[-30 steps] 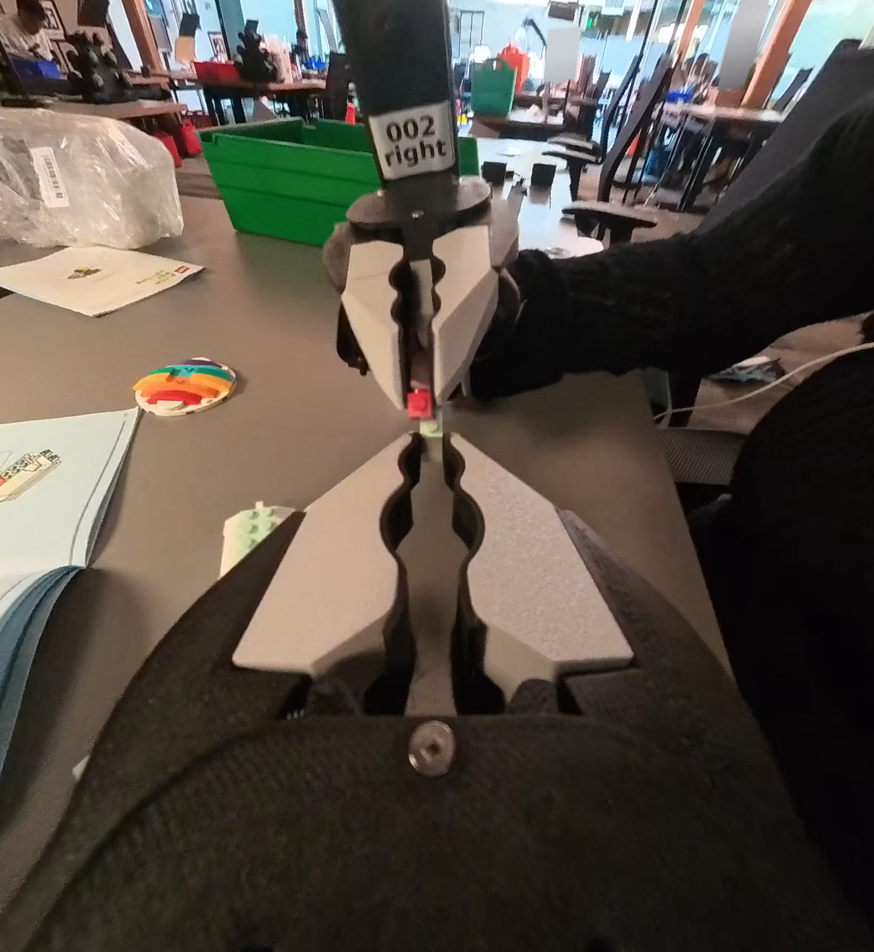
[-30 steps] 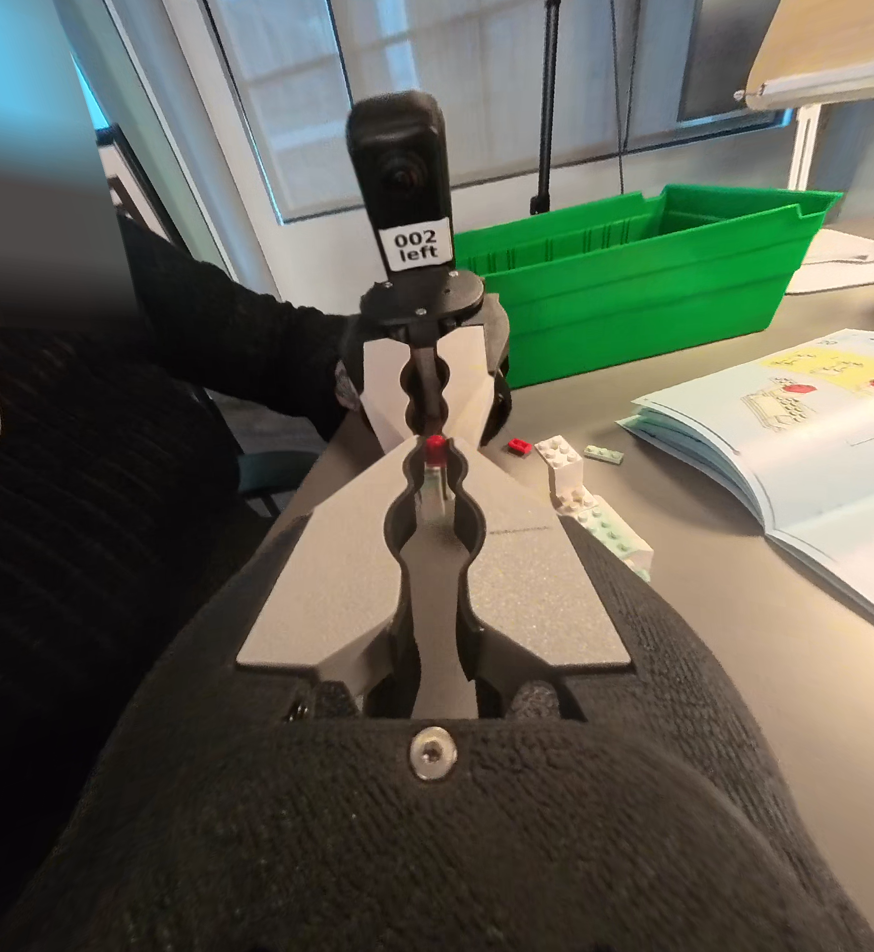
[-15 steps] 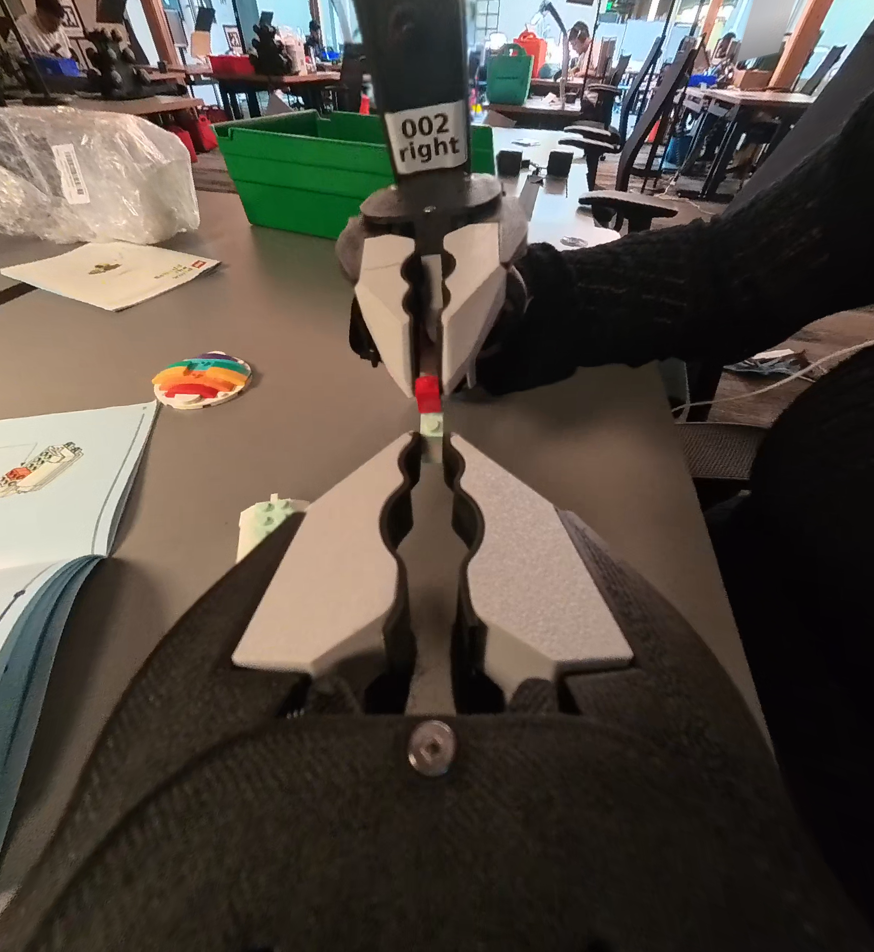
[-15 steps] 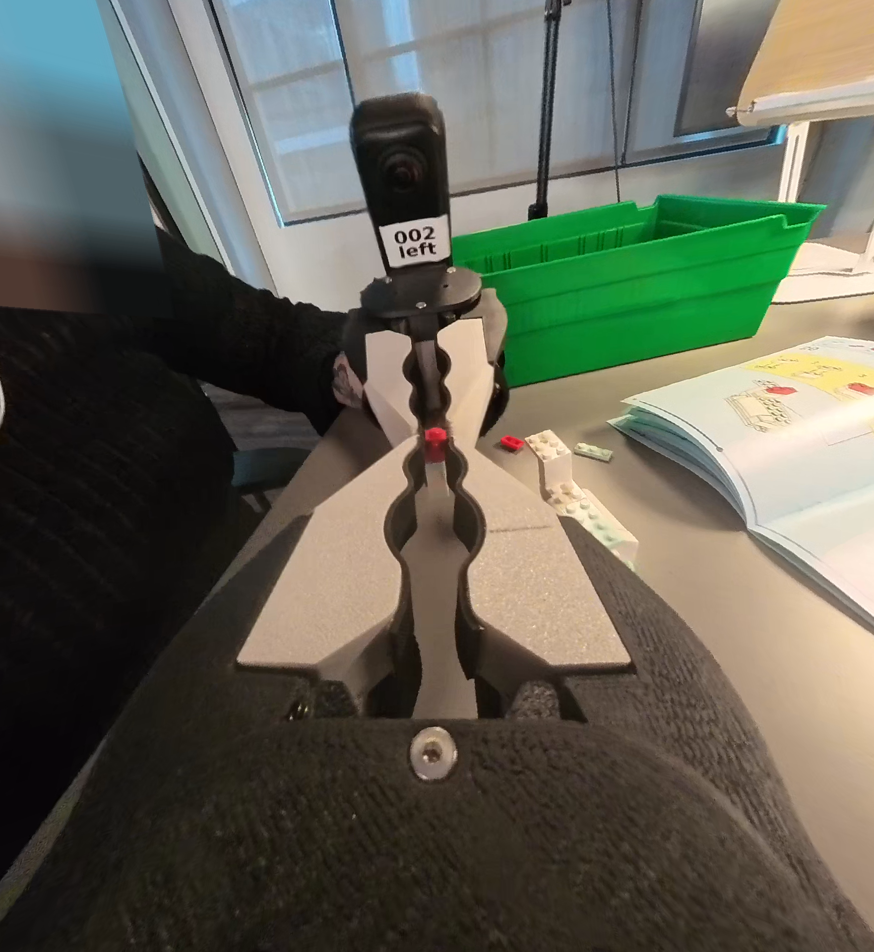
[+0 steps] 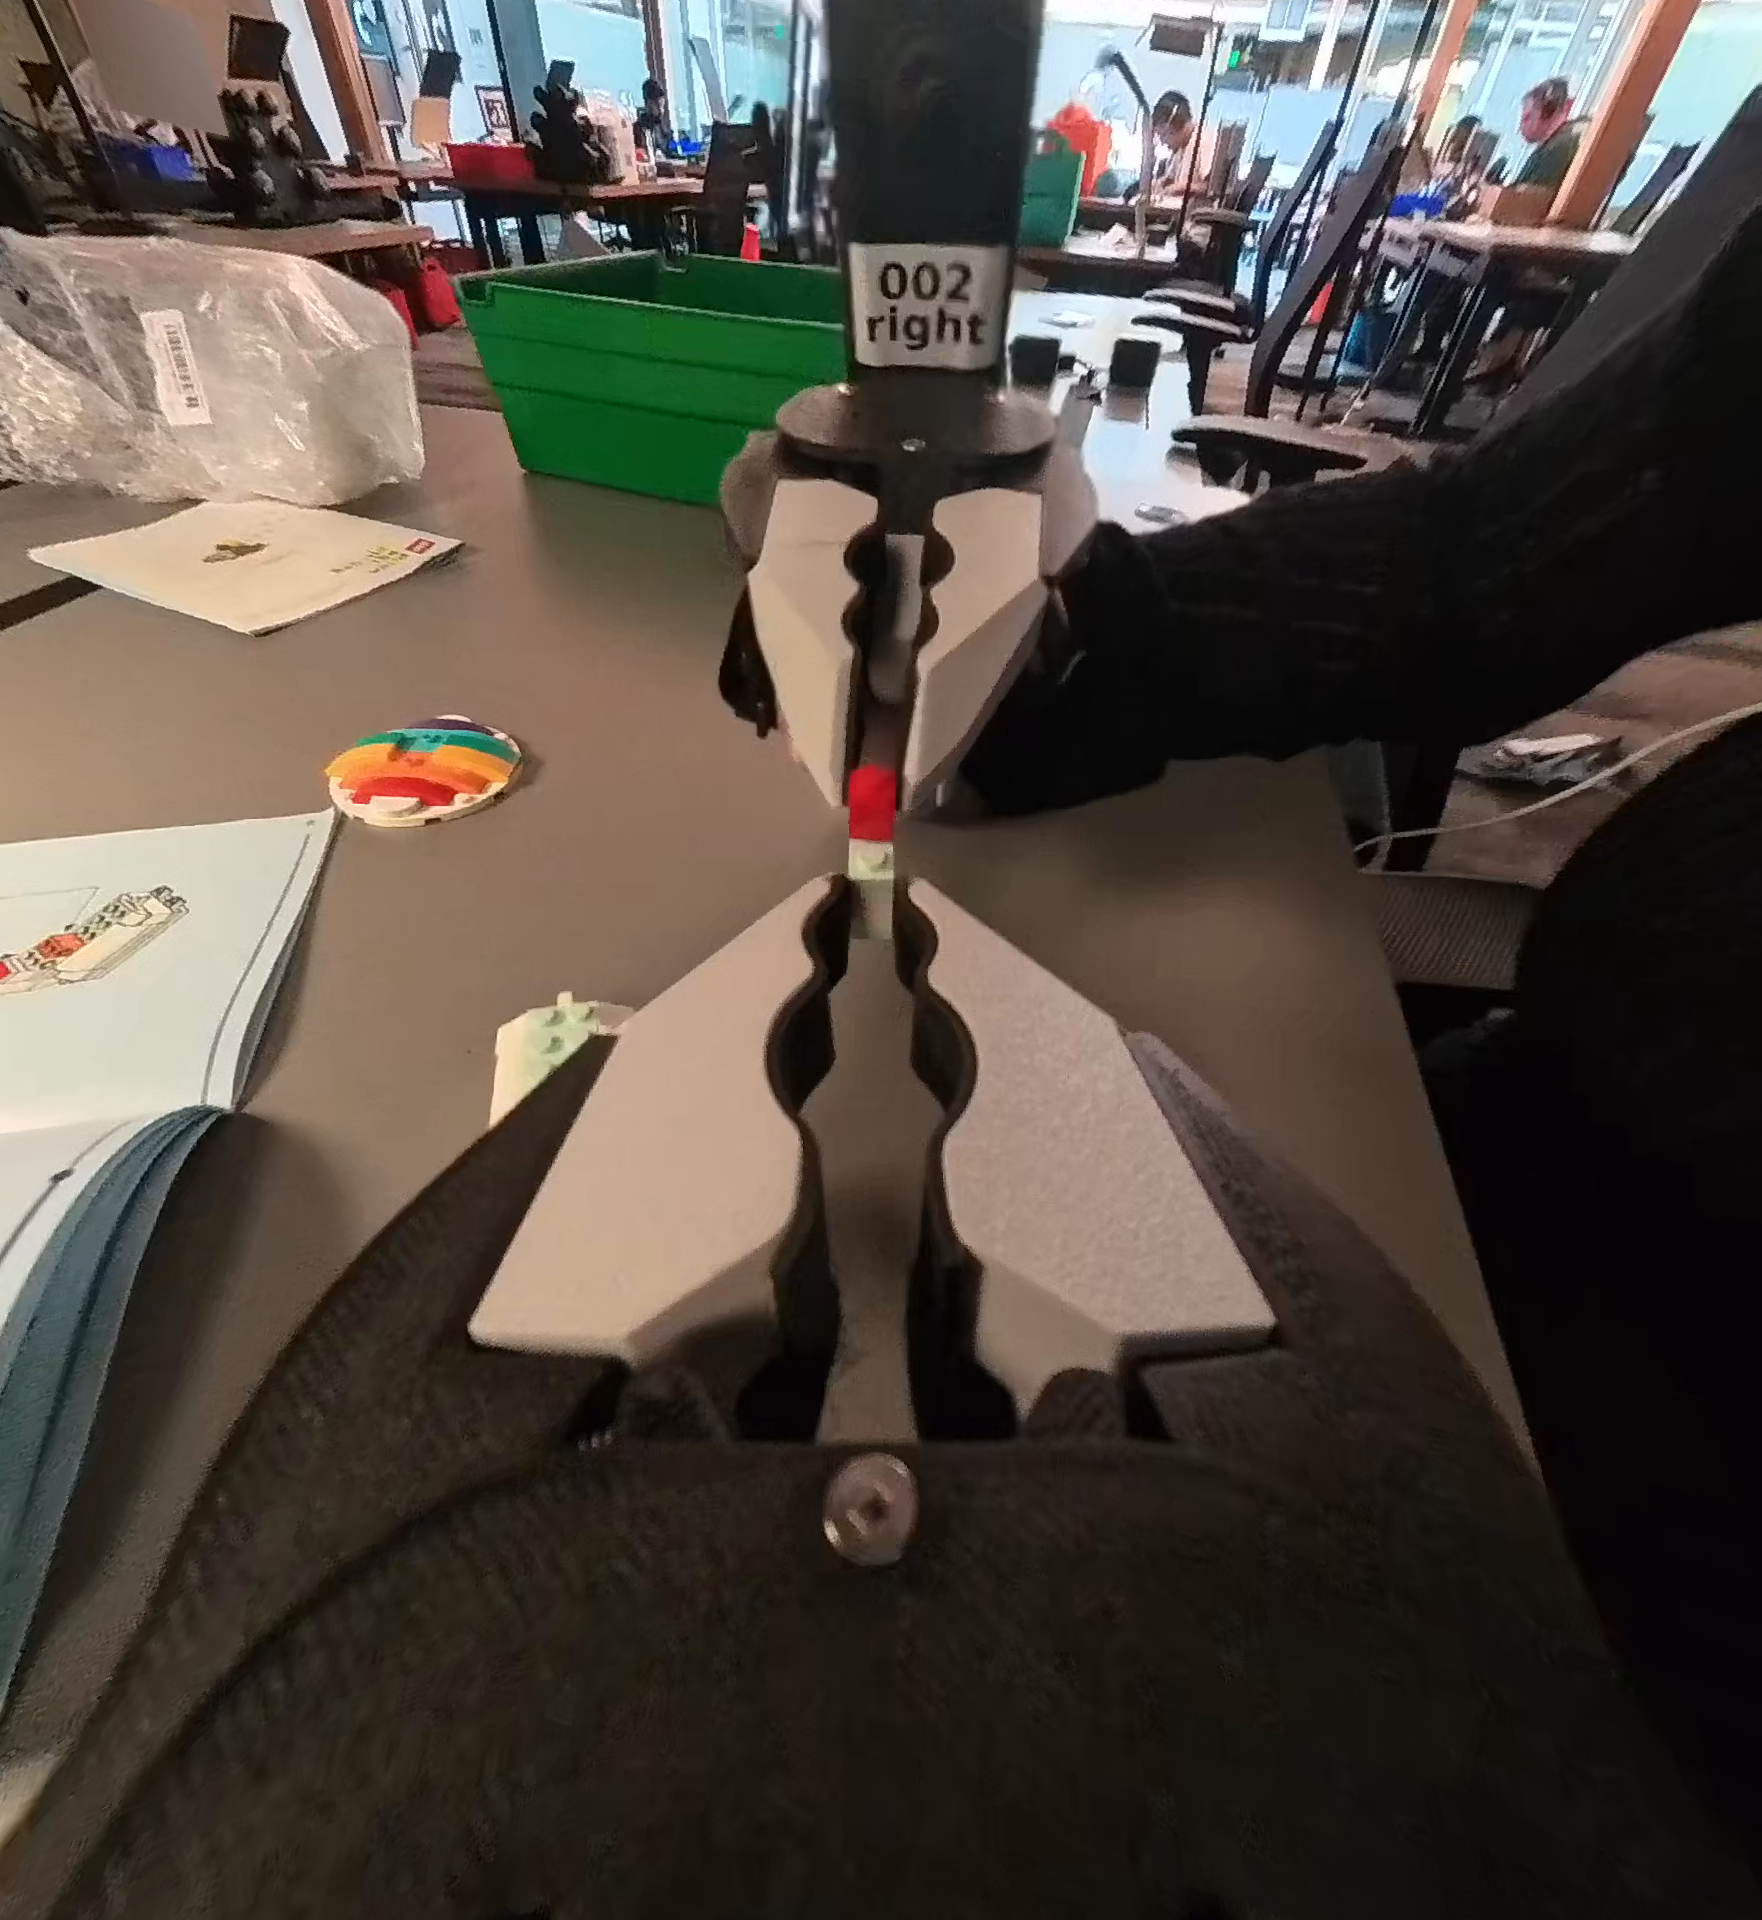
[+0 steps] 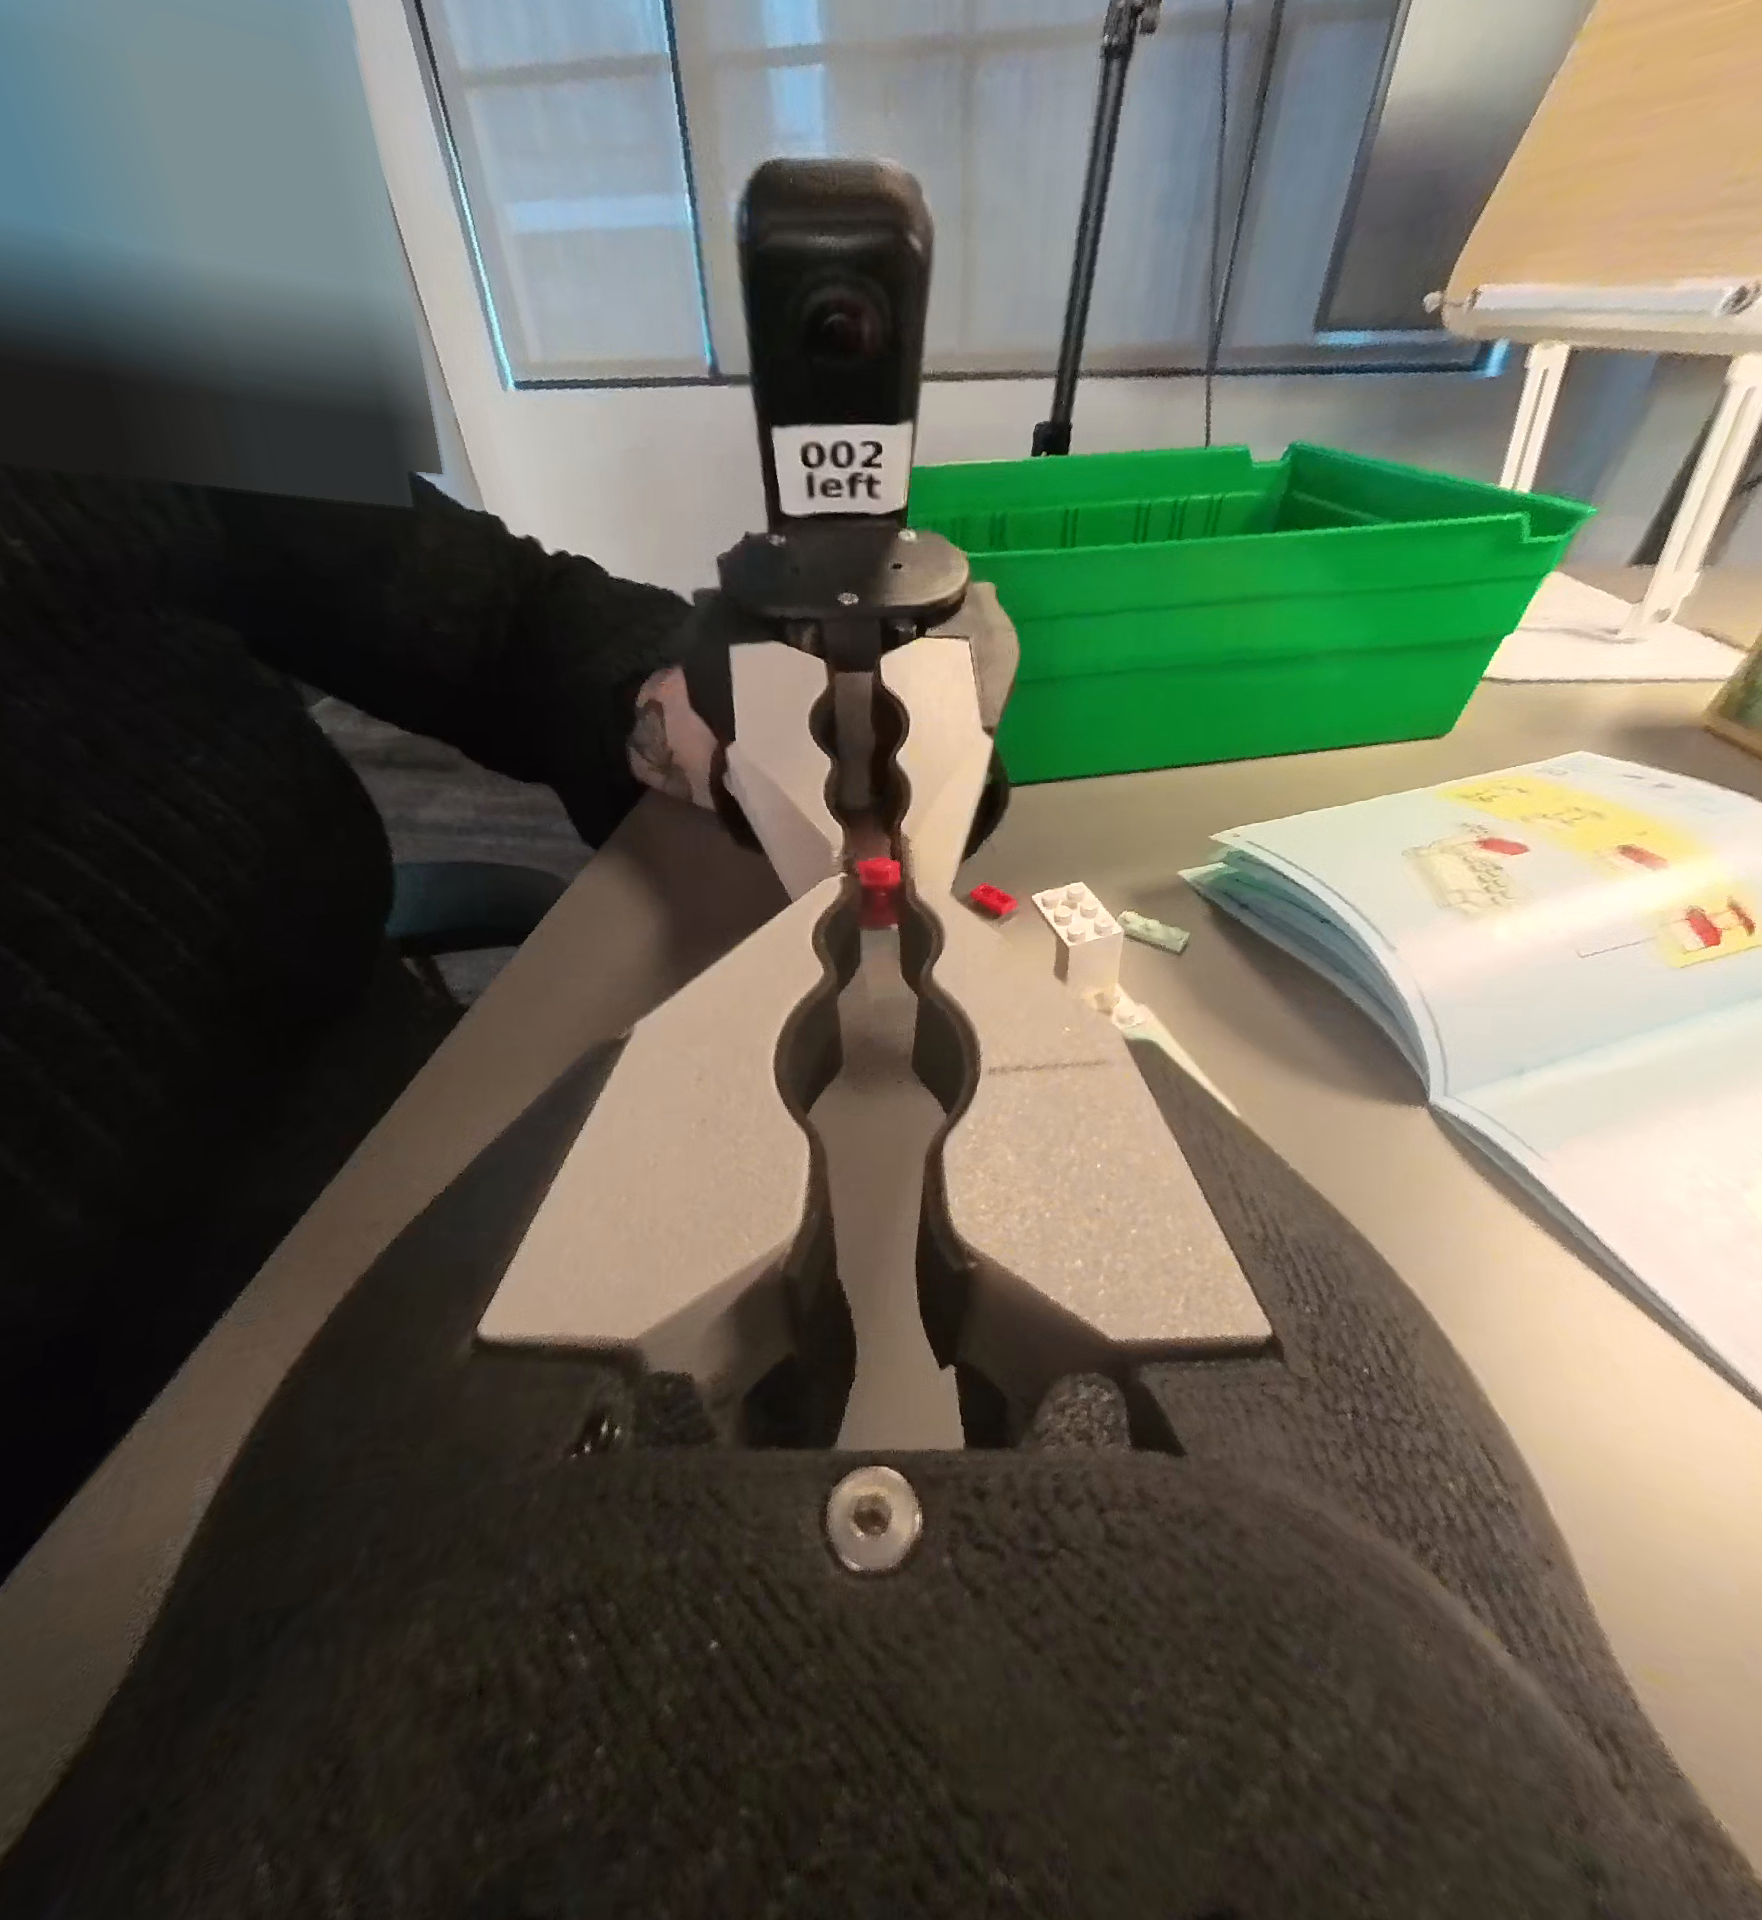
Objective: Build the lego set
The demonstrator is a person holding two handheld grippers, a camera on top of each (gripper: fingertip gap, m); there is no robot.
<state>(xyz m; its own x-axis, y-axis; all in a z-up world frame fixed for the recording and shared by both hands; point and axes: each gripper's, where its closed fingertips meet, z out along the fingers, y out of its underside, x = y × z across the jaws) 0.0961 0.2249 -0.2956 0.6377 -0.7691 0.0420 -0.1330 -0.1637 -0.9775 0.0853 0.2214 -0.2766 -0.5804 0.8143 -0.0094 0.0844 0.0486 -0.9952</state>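
A: How far along is the build?

B: Early, it seems. A red piece (image 5: 871, 802) is pinched in the closed right gripper (image 5: 875, 805), touching a pale green piece (image 5: 871, 878) clamped in the closed left gripper (image 5: 869, 914). Loose bricks (image 6: 1083, 930) lie untouched at 2 o'clock.

A: Anything hidden?

B: Whether they're seated can't be told.

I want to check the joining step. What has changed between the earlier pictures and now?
The small red lego piece in the right gripper has closed onto the pale green lego piece in the left gripper; a gap separated them a second ago. Both grippers stay shut on their pieces. The open instruction booklet and white brick have not moved.
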